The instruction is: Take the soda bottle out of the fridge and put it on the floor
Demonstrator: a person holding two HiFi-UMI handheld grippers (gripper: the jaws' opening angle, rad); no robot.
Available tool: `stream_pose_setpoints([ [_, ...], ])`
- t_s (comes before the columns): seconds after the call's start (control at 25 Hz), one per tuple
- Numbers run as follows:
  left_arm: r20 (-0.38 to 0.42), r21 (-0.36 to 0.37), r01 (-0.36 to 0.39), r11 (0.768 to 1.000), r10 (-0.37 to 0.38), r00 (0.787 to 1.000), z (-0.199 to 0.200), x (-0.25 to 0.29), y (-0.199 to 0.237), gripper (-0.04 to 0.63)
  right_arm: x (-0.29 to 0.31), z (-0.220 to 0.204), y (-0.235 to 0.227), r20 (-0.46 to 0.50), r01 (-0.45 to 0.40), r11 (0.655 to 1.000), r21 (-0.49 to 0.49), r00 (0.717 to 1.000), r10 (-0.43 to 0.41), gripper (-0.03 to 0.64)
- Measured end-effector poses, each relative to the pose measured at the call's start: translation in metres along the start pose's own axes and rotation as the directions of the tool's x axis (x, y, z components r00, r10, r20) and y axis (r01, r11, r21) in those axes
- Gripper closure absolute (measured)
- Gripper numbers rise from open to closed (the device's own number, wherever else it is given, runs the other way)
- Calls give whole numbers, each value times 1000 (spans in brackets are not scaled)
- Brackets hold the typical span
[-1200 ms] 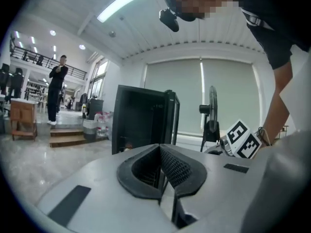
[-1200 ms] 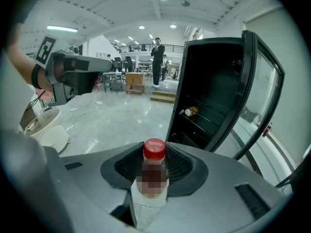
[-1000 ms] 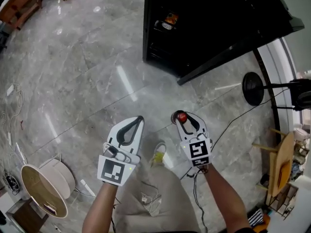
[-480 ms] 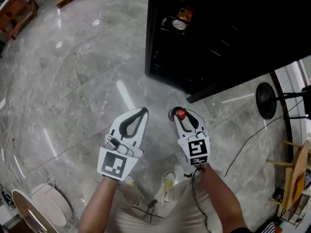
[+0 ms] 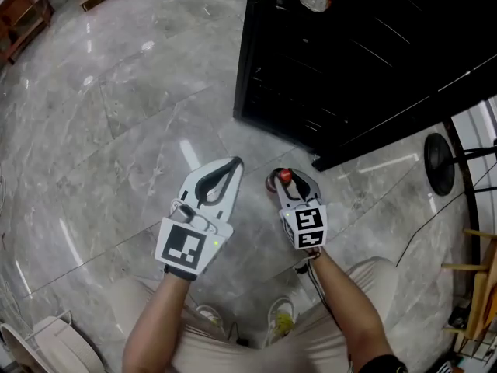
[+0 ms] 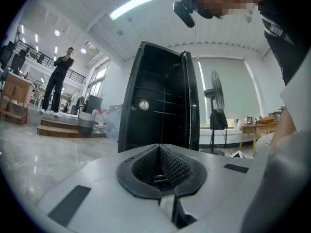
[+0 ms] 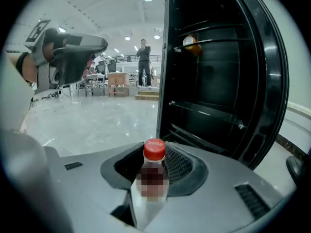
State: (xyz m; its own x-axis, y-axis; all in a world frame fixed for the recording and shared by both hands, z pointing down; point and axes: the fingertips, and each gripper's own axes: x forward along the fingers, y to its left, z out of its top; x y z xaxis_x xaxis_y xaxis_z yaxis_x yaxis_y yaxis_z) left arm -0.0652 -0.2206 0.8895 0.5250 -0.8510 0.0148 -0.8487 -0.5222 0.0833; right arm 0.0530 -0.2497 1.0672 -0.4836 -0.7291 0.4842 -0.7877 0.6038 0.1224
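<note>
The soda bottle [image 7: 154,155] is out of the fridge [image 5: 365,53] and sits in the right gripper [image 5: 293,188], whose jaws are drawn partway in and pressed on the bottle's body just under the red cap. In the right gripper view it stands at lower centre, upright, cap uppermost. In the head view only the red cap shows from above, near the centre of the frame, so the bottle's long axis runs straight up and down, at right angles to the floor [image 5: 132,130]. That is the relation that matters: the base points at the bare grey stone directly beneath it. This patch lies just below and left of the fridge's near corner and above the person's shoes at the bottom of the frame. No view shows the base, so I cannot tell whether it already touches the stone or hangs just above it. The left gripper [image 5: 231,166] hangs just beside the right one, to its left in the head view. Its jaws are closed on themselves with nothing between them, and it has no part in the hold. As I judge it, setting the bottle down calls for a plain descent along the bottle's own axis, without tilting it. The right jaws should part only once the base bears on the floor, or the tall, narrow bottle may tip.
</note>
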Motion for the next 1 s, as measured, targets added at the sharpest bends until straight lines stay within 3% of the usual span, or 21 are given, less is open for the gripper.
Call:
stream_pose_setpoints([
  [0.12,-16,3,13,1000,-13,1000,-19,9,1,580,21,-38,10,-35,-20,1000,-10,999,20,495],
  [0.32,36,-1,55,999,-55,998,-4,18,-13,580,40,-97,22,-94,-13,1000,21,995,15,495],
  [0.68,78,-11,29,1000,-28,997,8,11,1,580,32,-111,17,-101,36,997,62,994,-29,494],
  [1.0,101,-32,38,999,-35,994,4,21,3,580,30,-119,20,-137,39,999,18,990,-36,458],
])
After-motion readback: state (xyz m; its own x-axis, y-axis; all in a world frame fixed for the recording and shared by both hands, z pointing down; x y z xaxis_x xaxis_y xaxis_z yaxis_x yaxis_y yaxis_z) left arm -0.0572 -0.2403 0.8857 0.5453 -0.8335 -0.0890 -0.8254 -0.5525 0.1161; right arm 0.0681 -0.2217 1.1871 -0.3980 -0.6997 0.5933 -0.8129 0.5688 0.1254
